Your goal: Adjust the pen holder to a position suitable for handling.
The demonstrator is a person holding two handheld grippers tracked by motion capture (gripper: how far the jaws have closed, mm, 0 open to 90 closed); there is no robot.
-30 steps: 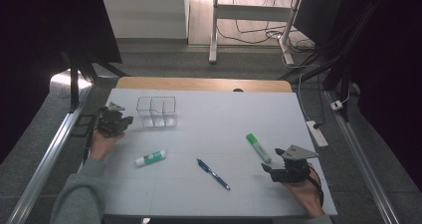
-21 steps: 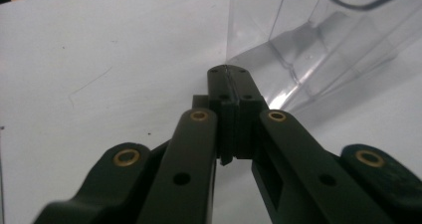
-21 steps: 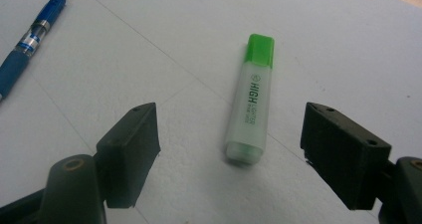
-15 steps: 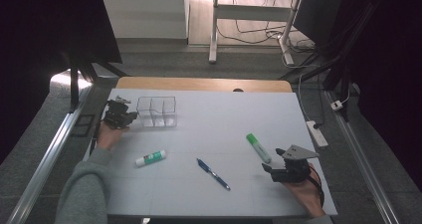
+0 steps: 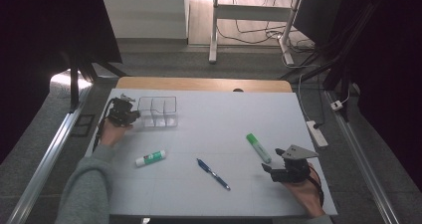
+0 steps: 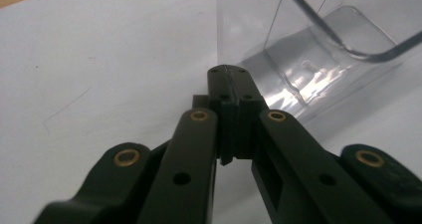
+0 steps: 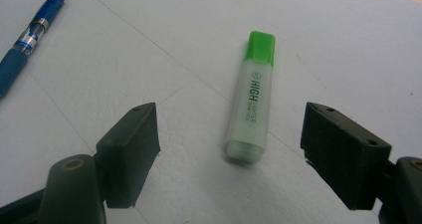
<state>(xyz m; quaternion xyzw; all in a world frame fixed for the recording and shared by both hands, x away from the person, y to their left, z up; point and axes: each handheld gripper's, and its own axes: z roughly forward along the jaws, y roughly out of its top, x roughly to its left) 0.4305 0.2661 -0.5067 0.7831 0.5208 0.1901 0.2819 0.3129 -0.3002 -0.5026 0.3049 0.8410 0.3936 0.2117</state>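
I have the left gripper (image 5: pixel 130 115) at the far left of the white surface (image 5: pixel 239 119), its fingers (image 6: pixel 230 92) pressed together with nothing between them, their tips just beside the near wall of the clear plastic organizer (image 5: pixel 158 111). In the left gripper view, the closed tips sit right at the foot of the organizer (image 6: pixel 308 59), whose clear divided compartments stand empty; whether the tips touch the wall I cannot tell.

At the near right, my right gripper (image 5: pixel 270 167) rests low over the surface with its fingers (image 7: pixel 130 149) spread wide apart, holding nothing. The green highlighter (image 7: pixel 251 94) lies flat on the surface ahead of them, roughly centred between the two, green cap pointing away, clear of both fingers. From the high view, the highlighter (image 5: pixel 258 147) lies just beyond the right gripper.

A blue pen (image 5: pixel 213 173) lies near the middle of the near half, and a glue stick (image 5: pixel 150 158) with a green cap lies to its left, well apart from both grippers.
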